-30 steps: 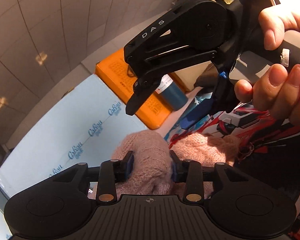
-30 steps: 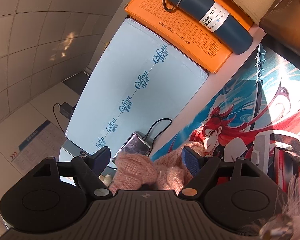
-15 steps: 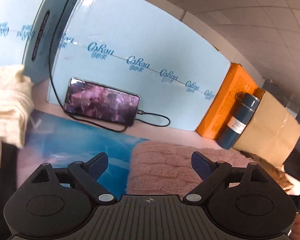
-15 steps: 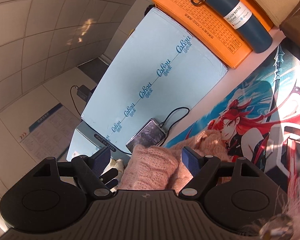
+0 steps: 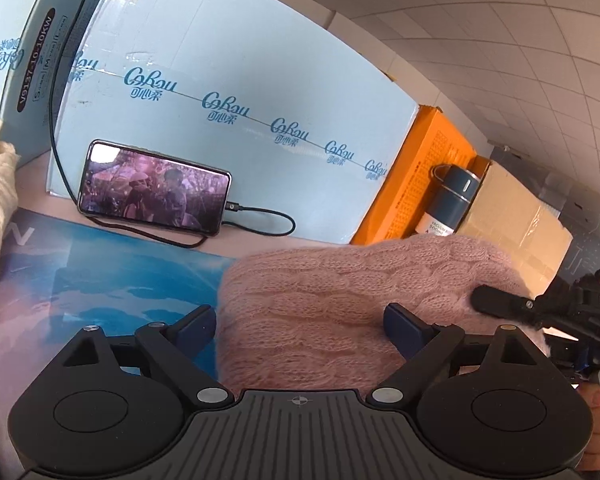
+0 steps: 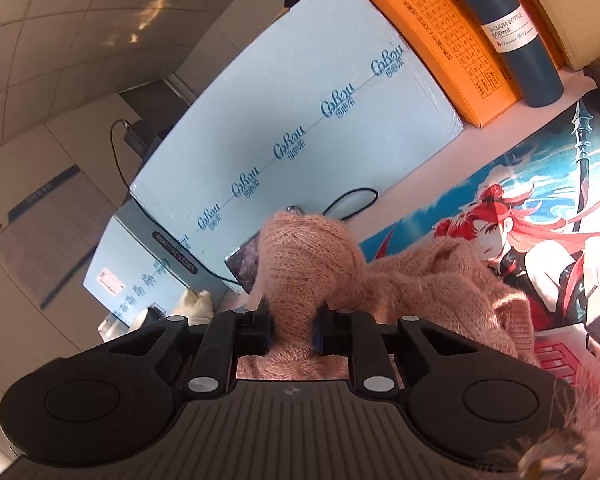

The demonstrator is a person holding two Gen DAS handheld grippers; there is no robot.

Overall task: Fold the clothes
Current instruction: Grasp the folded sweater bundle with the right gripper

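A pink knitted sweater (image 5: 340, 300) lies bunched on the counter (image 5: 260, 246), over a printed mat (image 5: 132, 276).

The left tool (image 5: 298, 326) stands wide, its blue pads either side of the knit and gripping nothing. The right tool (image 6: 293, 328) is closing, a thick wad of sweater (image 6: 304, 264) pinched between its pads.

A phone (image 5: 156, 194) on a charging cable leans against a pale blue box (image 5: 240, 92) at 11 o'clock of the sweater. If the right tool swings its wad that way, the loose knit could snag the cable or tip the phone. The thick pinch may also gather several layers, spoiling the fold.

Only the left view shows the phone whole, and the right tool's finger entering at 3 o'clock. Only the right view shows the pinch itself and the sweater's crumpled far side.
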